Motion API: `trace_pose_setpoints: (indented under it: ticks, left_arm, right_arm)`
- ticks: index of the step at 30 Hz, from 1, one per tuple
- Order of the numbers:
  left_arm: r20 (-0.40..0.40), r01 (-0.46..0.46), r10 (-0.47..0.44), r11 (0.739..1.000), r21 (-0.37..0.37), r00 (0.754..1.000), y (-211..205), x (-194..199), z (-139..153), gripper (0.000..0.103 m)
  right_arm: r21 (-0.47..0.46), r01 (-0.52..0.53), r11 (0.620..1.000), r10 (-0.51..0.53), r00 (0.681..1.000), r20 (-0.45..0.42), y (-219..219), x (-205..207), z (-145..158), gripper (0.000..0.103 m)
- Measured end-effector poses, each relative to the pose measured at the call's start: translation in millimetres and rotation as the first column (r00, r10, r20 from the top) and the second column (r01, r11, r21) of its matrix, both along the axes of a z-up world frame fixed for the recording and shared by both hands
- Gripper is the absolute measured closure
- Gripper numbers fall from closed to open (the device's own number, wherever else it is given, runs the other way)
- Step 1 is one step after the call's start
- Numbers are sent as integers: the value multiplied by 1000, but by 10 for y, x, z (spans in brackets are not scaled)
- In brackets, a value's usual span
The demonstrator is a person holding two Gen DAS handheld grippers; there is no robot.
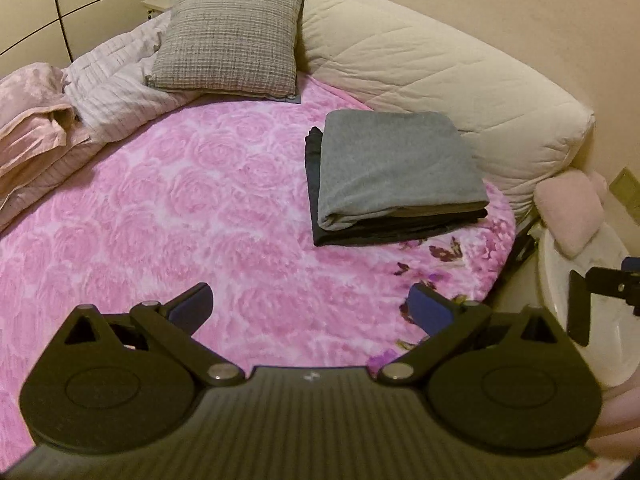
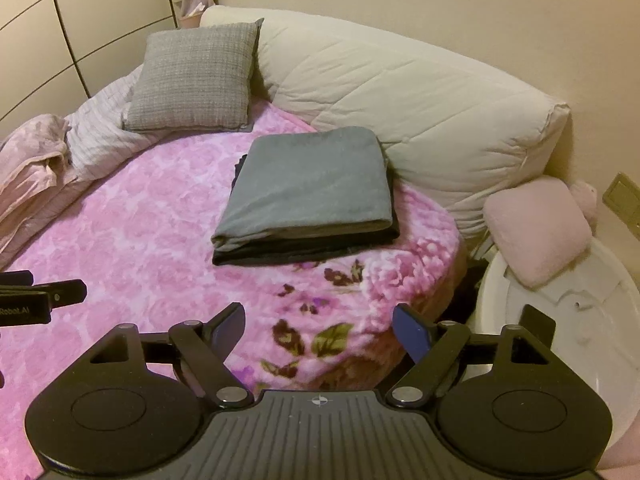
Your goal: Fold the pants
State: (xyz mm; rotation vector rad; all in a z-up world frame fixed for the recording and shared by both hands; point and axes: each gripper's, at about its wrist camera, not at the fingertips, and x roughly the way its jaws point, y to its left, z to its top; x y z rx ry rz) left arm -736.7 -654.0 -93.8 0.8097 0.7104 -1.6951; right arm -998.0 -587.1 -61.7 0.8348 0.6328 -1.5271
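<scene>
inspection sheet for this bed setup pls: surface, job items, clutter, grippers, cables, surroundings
Surface: round bed under a pink rose-patterned plush blanket, bare in the middle.
Job's things: folded grey fabric pants on top of a folded black garment, stacked by the cream quilted bolster.
Clutter: grey woven square pillow, striped pale duvet and crumpled pink satin cover at the far edge.
Grippers: left gripper and right gripper both open, empty, clear of the stack.
Cables: nothing seen.
Surroundings: beige panelled wardrobe, small pink cushion on a white rounded fixture.
</scene>
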Motion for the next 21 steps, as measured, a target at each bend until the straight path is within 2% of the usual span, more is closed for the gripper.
trace_pose_setpoints:
  ticks: [8,21]
  left_arm:
    - [-18,-61,62,998,30,998,178,-152,48,1]
    - [-16,-43,44,998,42,999,324,-548,124,1]
  right_arm:
    - [14,-32,999,32,999,9,86,-42,26,22]
    - [-1,-32,999,32,999,31,134,-226,127,22]
